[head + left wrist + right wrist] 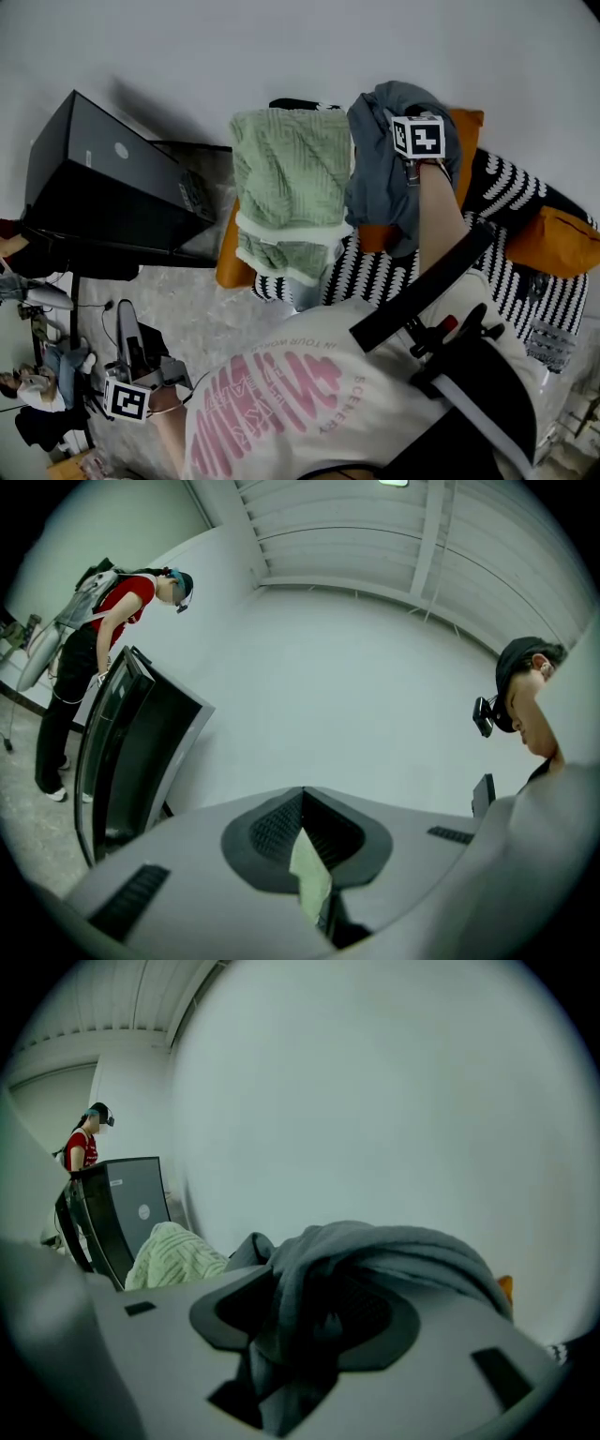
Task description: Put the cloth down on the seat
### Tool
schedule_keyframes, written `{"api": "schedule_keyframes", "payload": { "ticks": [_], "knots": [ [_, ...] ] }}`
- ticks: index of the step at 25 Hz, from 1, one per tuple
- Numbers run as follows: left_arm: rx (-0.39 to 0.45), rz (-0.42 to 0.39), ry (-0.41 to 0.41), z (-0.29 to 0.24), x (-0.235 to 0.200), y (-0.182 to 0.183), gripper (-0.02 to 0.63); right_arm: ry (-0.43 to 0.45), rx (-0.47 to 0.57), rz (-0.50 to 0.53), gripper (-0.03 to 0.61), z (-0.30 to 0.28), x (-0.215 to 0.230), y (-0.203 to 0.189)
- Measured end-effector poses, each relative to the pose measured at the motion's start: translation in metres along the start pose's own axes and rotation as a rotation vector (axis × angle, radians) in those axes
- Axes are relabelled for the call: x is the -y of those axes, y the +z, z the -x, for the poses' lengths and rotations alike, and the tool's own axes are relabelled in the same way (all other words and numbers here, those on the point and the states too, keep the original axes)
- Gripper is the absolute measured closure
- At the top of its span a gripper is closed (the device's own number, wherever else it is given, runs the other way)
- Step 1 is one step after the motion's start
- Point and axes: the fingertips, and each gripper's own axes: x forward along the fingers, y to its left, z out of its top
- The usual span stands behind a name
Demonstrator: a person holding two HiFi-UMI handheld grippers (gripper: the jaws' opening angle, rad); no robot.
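Observation:
A grey-blue cloth [380, 183] hangs bunched over the top of the seat's back, and my right gripper [419, 138] is right at it. In the right gripper view this cloth [375, 1251] drapes over and down between the jaws of the right gripper [314, 1326], which stand apart and open. A pale green knitted cloth [286, 187] [173, 1252] lies over the seat's back just to the left. The seat [375, 272] is orange with a black-and-white patterned cover. My left gripper [131, 361] [305, 855] hangs low at the left, away from the seat, jaws together.
A black open case [103, 187] [122, 752] stands left of the seat against the white wall. A person in a red top [103, 621] [84, 1147] bends over it. An orange cushion [553, 239] lies at the seat's right. Clutter [47, 375] sits on the floor at bottom left.

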Motion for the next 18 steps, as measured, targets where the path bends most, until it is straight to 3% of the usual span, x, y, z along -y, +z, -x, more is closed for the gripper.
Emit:
{"api": "schedule_keyframes", "payload": {
  "ticks": [4,7,14,18],
  "knots": [
    [-0.008,-0.02,0.002,-0.012,-0.005,-0.006,0.606,-0.062,-0.072,0.087,0.373,0.006,0.005,0.006],
    [-0.022,-0.055,0.0,-0.016,-0.004,-0.01,0.606,-0.101,-0.074,0.094,0.373,0.028,0.009,0.018],
    [-0.071,-0.025,-0.106,-0.048,-0.001,-0.023,0.606,-0.107,0.057,0.032,0.373,0.087,0.008,0.04],
    [-0.104,-0.061,-0.181,-0.073,0.001,-0.023,0.606,-0.1,0.123,0.007,0.374,0.115,-0.002,0.047]
  ]
}}
